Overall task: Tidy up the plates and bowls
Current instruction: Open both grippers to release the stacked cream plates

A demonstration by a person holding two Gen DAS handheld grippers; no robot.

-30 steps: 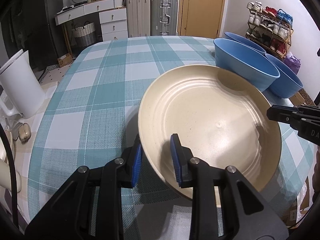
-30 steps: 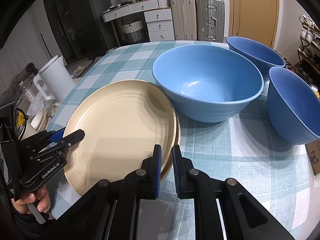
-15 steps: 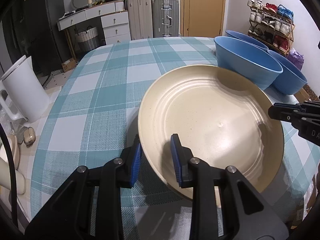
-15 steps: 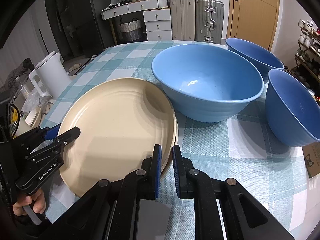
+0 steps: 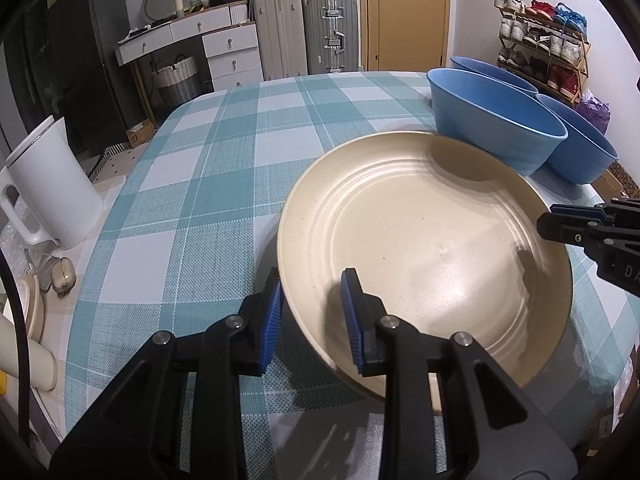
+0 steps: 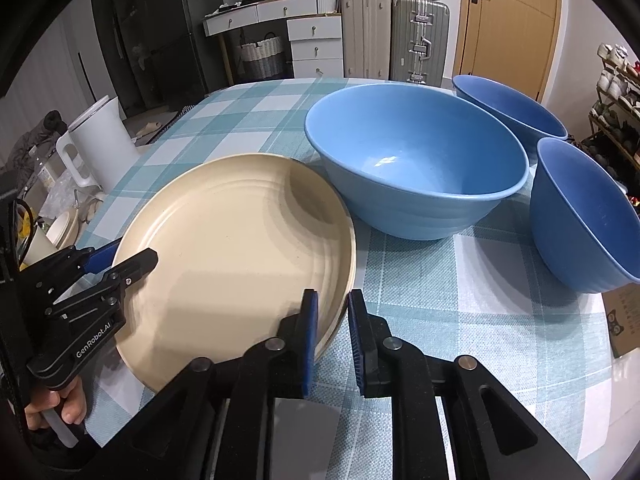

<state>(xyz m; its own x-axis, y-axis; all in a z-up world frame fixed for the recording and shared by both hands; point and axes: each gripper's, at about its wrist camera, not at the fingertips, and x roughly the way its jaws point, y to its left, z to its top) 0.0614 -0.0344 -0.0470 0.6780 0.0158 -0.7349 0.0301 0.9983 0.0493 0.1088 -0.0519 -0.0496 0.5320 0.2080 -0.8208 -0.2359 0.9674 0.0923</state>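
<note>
A lived-in home, a dining corner shared with storage. The bench [image 5: 224, 184] wears a teal-and-white checked cloth and carries a cream plate [image 5: 420, 248] and blue bowls [image 6: 416, 164]. Against the far wall stand two hard-shell suitcases [image 5: 304, 36], a white chest of drawers [image 5: 232, 56] and a woven basket [image 5: 176, 76] beside a wooden door [image 5: 404, 12]. A rack of shoes [image 5: 544, 56] fills the right corner, and a white electric kettle [image 5: 48, 188] sits at the left.
</note>
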